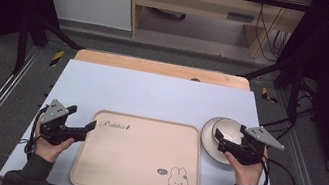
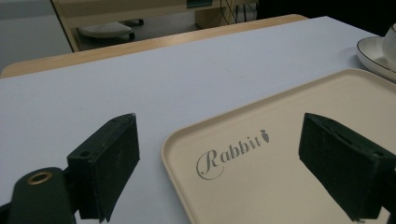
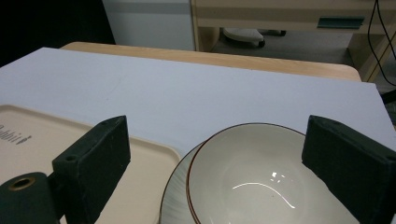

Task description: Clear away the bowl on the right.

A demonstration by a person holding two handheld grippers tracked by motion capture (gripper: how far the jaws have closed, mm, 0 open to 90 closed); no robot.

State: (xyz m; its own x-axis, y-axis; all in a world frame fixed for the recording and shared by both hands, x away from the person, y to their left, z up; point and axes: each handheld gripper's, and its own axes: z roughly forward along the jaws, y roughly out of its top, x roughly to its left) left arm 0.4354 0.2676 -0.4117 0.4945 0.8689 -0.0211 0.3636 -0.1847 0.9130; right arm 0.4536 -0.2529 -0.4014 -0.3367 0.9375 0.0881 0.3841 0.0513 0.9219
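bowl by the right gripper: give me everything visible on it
The bowl is glossy off-white, ceramic by the look, with a thin reddish-brown line around its rim. It stands upright and empty on a white plate with a dark edge line, on the table's pale sheet just right of the beige tray. Light glints on its inner floor. The right hand-held gripper hovers at its near side with jaws open, one on either side of the rim; whether they touch it is unclear.

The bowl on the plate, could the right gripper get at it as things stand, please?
Probably yes: the right gripper hovers at the bowl, jaws open and straddling its near rim, with nothing between them.
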